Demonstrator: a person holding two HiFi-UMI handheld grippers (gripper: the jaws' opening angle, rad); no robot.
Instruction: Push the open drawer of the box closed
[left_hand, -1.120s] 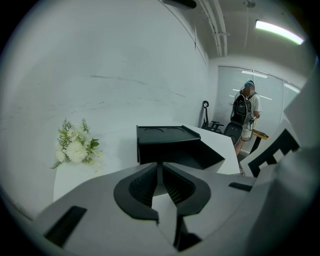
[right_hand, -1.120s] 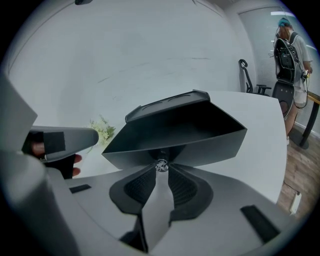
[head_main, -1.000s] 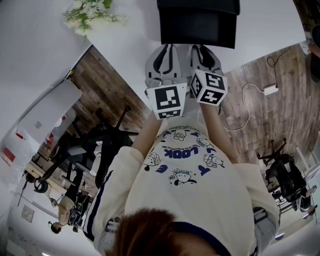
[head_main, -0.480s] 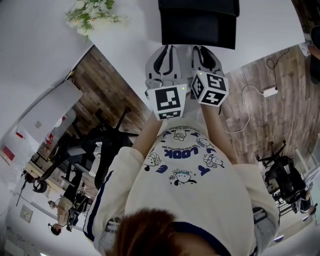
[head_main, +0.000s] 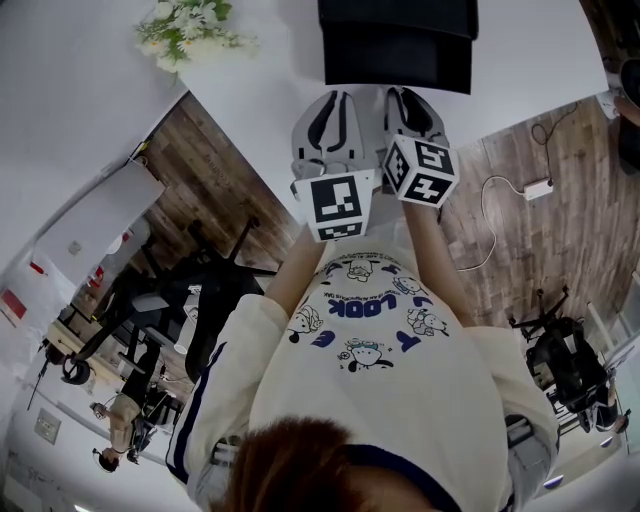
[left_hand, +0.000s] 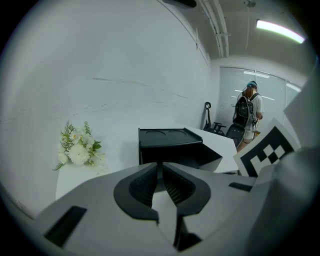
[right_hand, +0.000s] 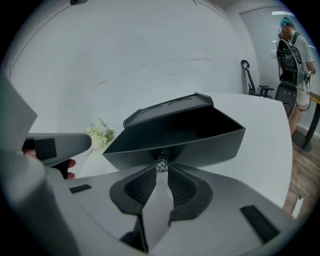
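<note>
Table (head_main: 540, 60), one box (left_hand: 170, 136), one open drawer (right_hand: 200, 142), left tool (left_hand: 160, 166), right tool (right_hand: 161, 169), both closed.

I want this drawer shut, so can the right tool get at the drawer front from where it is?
Probably yes: the right tool sits right at the small knob on the front of the open drawer, with nothing between them to block a push.

Plain white wall (left_hand: 125, 75) at the far side, white table (right_hand: 265, 125) against it, wood-plank floor (head_main: 215, 190), black office chairs (head_main: 200, 290) left, white power adapter (head_main: 538, 187) on the floor right, ceiling strip light (left_hand: 280, 31), glass partition (left_hand: 272, 95) far right
</note>
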